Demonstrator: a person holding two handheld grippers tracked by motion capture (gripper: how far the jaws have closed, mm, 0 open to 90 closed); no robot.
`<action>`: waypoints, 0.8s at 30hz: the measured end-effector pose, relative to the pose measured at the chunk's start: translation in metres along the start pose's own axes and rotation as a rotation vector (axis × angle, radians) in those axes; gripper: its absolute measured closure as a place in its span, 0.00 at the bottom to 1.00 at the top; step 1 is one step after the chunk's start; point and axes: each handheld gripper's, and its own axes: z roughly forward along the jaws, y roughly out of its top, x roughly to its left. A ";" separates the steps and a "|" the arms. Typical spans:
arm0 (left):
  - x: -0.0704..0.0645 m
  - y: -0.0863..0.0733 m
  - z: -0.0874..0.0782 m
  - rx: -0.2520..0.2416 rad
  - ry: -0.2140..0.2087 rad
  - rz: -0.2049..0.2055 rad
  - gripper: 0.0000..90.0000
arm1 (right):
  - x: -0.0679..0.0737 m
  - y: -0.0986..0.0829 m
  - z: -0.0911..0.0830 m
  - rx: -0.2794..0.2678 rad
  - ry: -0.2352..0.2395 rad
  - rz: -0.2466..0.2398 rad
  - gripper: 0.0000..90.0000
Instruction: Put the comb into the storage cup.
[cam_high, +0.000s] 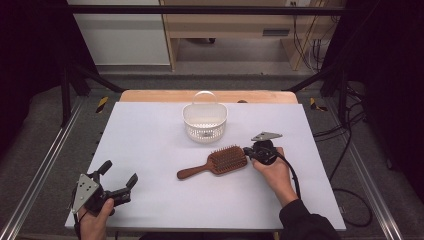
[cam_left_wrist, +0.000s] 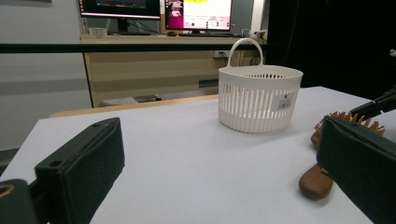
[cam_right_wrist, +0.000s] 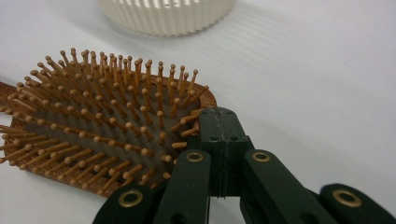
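A brown wooden paddle hairbrush (cam_high: 222, 161) lies bristles up on the white table (cam_high: 150, 140), handle pointing left. My right gripper (cam_high: 248, 152) is at the right end of the brush head. In the right gripper view its jaws (cam_right_wrist: 219, 116) are pressed flat together, their tips against the rim of the hairbrush (cam_right_wrist: 102, 126) among the outer bristles. A white slotted basket (cam_high: 205, 121) with a hoop handle stands upright behind the brush. My left gripper (cam_high: 120, 172) rests near the table's front left corner, open and holding nothing, aimed toward the basket (cam_left_wrist: 259, 98).
The brush handle end (cam_left_wrist: 315, 183) sits just left of the left gripper's right-hand jaw in its own view. A wooden strip (cam_high: 207, 96) borders the table's far edge. Metal frame rails (cam_high: 45, 165) run along both sides, with cables (cam_high: 350, 130) on the floor at right.
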 end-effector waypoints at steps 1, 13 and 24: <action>0.000 0.000 0.000 0.001 0.000 -0.001 0.01 | 0.004 0.002 0.002 0.000 0.007 -0.002 1.00; -0.001 0.000 0.000 -0.002 -0.001 -0.001 0.01 | 0.042 0.015 0.018 0.003 0.078 -0.046 1.00; -0.001 0.000 0.000 -0.001 -0.004 -0.001 0.01 | 0.052 0.017 0.023 0.011 0.084 -0.068 1.00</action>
